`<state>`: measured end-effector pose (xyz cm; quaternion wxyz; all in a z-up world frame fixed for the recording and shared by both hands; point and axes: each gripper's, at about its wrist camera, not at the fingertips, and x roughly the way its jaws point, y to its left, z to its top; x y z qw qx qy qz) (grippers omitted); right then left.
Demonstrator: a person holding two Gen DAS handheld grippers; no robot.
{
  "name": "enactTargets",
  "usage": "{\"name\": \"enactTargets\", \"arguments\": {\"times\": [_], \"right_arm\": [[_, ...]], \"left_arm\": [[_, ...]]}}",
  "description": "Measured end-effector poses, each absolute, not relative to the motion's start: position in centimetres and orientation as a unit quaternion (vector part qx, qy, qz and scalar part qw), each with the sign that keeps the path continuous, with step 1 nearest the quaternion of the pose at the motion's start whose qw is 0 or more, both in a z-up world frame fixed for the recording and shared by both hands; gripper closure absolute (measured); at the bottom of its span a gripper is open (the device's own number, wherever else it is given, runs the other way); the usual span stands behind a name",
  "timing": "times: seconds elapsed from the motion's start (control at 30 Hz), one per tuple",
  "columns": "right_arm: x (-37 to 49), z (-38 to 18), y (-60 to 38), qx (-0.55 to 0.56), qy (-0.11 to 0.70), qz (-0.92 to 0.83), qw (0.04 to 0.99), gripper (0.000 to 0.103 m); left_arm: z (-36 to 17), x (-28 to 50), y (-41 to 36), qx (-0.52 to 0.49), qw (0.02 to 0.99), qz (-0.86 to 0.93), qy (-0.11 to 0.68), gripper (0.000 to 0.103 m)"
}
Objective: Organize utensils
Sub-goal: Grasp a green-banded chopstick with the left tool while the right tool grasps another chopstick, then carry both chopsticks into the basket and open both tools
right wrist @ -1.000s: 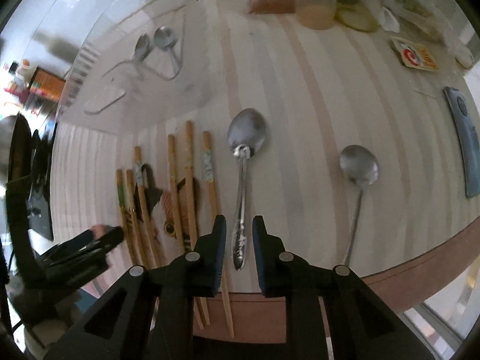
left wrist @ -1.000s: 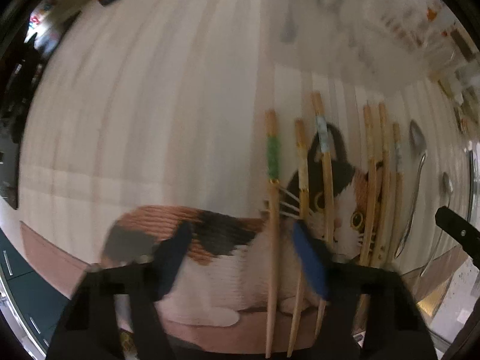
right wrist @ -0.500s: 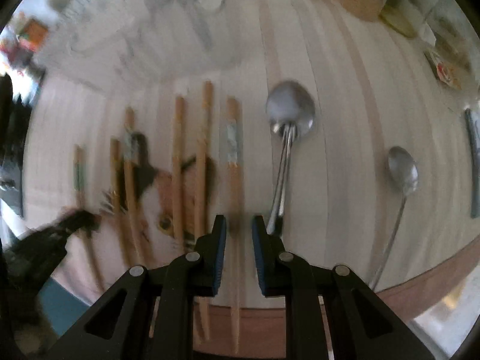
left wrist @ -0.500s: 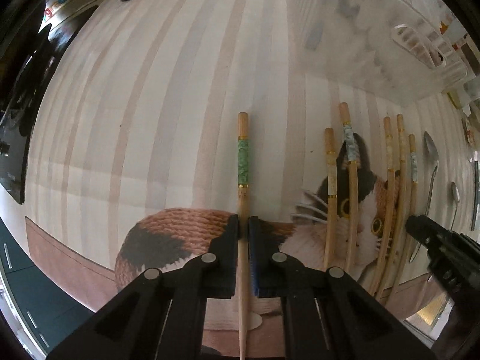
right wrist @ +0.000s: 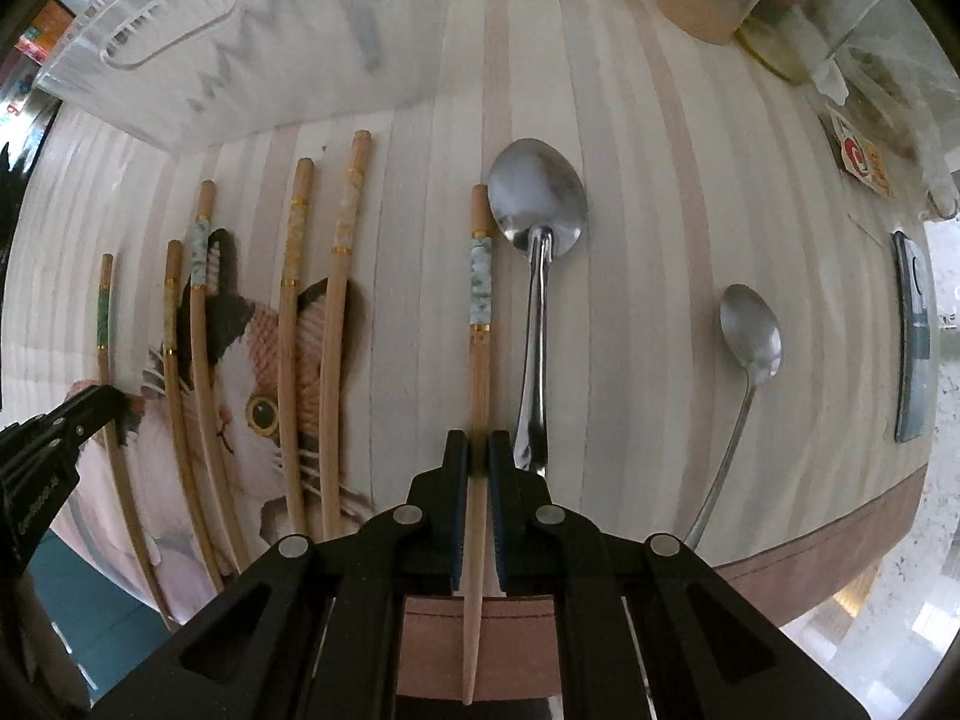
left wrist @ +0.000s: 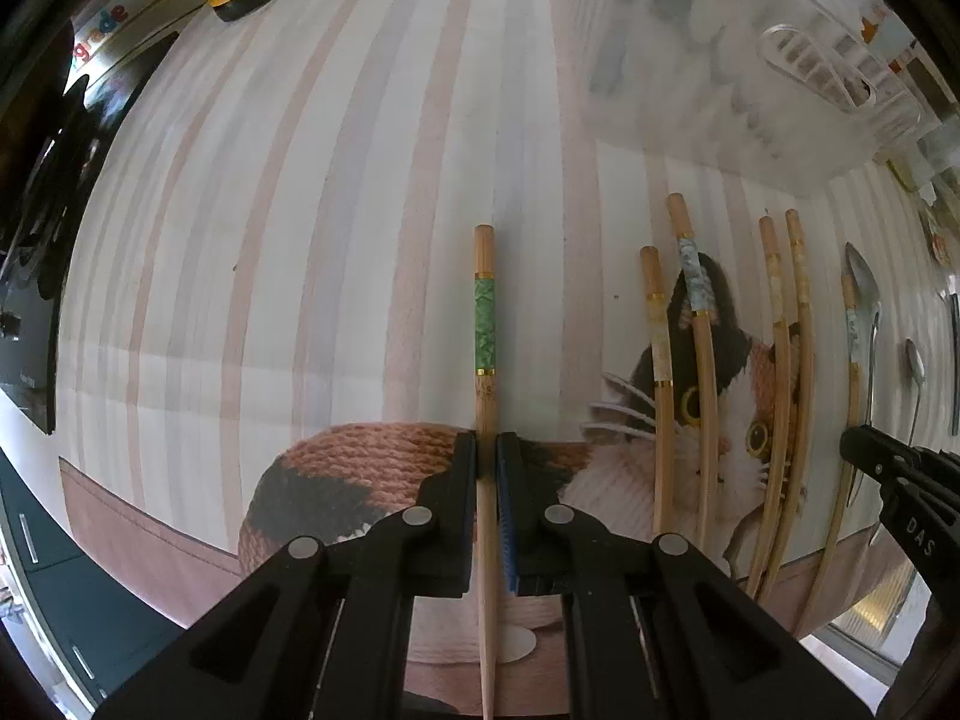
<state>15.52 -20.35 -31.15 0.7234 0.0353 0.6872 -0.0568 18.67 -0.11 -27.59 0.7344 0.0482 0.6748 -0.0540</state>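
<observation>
Six chopsticks, two spoons (right wrist: 536, 252), left gripper (left wrist: 486, 456) clamps green-banded chopstick (left wrist: 485, 324), right gripper (right wrist: 472, 450) clamps grey-banded chopstick (right wrist: 480, 312)

A green-banded chopstick (left wrist: 485, 360) is lying lengthwise, blunt end far and tip near, and is sitting clamped between the left gripper (left wrist: 486, 450) pads, well left of the others. A pale-blue-banded chopstick (right wrist: 478, 324) is pointing the same way and is being pinched by the right gripper (right wrist: 472, 450), just left of a large steel spoon (right wrist: 536, 276) that is lying bowl-far on the worktop (right wrist: 648, 240). A smaller spoon (right wrist: 747, 354) is resting well to the right, handle angling near-left. Between the two held sticks, four more chopsticks (right wrist: 288, 324) are lying roughly parallel on the cat picture, one with a grey-blue band, the others with cream or yellowish bands.
</observation>
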Motion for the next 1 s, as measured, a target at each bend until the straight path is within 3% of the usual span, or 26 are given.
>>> {"name": "enactTargets", "arguments": {"times": [0.73,1.0], "right_arm": [[13.9,-31.3,-19.3,0.053,0.684,-0.060,0.725,0.096],[12.7,-27.7,-20.2,0.072,0.649,-0.035,0.756,0.096]], "left_arm": [[-27.5,18.6,-0.7,0.066,0.739,-0.052,0.669,0.099],[-20.3,18.4,0.2,0.066,0.790,-0.048,0.608,0.099]]}}
